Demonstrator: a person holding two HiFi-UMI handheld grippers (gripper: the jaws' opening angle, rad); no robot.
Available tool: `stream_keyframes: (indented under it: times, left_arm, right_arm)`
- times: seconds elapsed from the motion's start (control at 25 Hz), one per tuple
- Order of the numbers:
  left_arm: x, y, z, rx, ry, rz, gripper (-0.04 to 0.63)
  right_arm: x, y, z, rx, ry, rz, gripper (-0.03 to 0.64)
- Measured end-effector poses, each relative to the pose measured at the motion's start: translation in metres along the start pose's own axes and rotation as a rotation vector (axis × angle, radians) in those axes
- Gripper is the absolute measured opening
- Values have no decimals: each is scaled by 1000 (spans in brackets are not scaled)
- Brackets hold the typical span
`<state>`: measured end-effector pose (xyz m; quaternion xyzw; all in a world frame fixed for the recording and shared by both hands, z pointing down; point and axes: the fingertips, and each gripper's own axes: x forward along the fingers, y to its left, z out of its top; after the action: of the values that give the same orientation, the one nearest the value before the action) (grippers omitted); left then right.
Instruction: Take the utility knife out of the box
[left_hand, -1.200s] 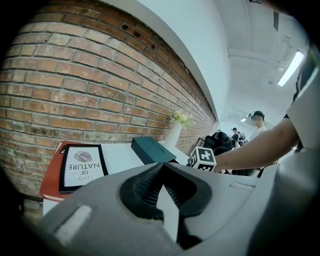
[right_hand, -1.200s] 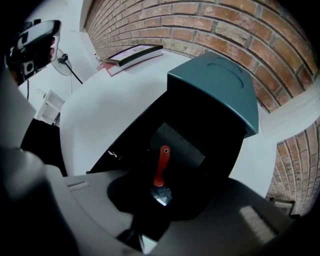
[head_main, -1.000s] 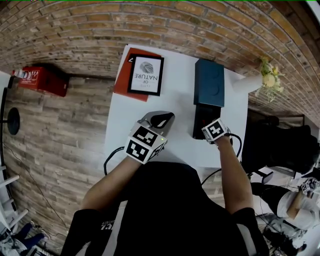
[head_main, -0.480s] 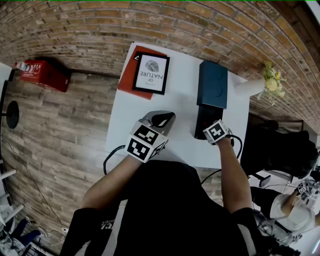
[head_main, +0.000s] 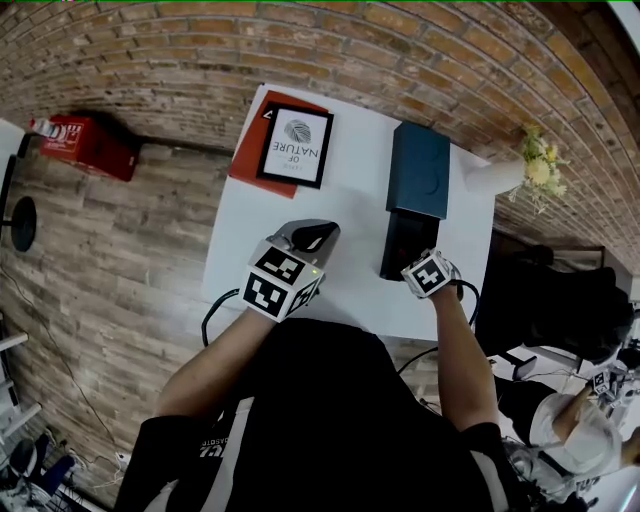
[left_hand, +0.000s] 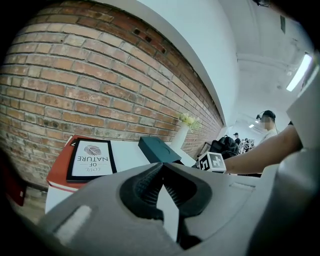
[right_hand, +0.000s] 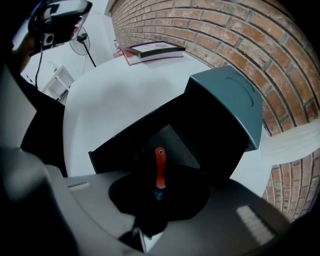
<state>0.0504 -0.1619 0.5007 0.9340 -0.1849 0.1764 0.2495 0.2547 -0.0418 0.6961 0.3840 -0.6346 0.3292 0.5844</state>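
A teal box stands open on the white table (head_main: 350, 200), its lid (head_main: 418, 168) tipped back and its black tray (head_main: 403, 245) in front. My right gripper (head_main: 425, 270) points straight down into the tray. In the right gripper view the utility knife (right_hand: 159, 167), with its orange-red handle, sticks out from between the jaws of the right gripper (right_hand: 159, 189). Those jaws have just been closing with the knife between them, and they grip its lower end. My left gripper (head_main: 322, 235) hovers over the table left of the box, shut and holding nothing (left_hand: 162, 167).
A framed print (head_main: 297, 145) lies on a red book (head_main: 250, 165) at the table's far left. A white vase with yellow flowers (head_main: 535, 160) stands right of the lid. A red case (head_main: 85, 145) sits on the floor. The table's near edge runs just below both hands.
Both grippers keep their places over the table. Only the head view has shifted a little.
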Motion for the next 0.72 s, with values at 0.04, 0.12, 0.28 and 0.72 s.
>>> stream_keyframes:
  times: [0.04,0.12,0.28,0.72]
  left_arm:
    - [5,-3,1,-1,2,6,6]
    - [17,-10,4,-6,2,17,6]
    - [42,-32,18,-1,-15,37,6]
    - [83,-104,35,62,5,55,6]
  right_arm:
    - [-2,1,4,-7,-37,11,55]
    - [-11,3,12,-9,-116,38,54]
    - [-31,-3,15,-38,-229,60,54]
    - [-100,-27,28,-180,-494,33,0]
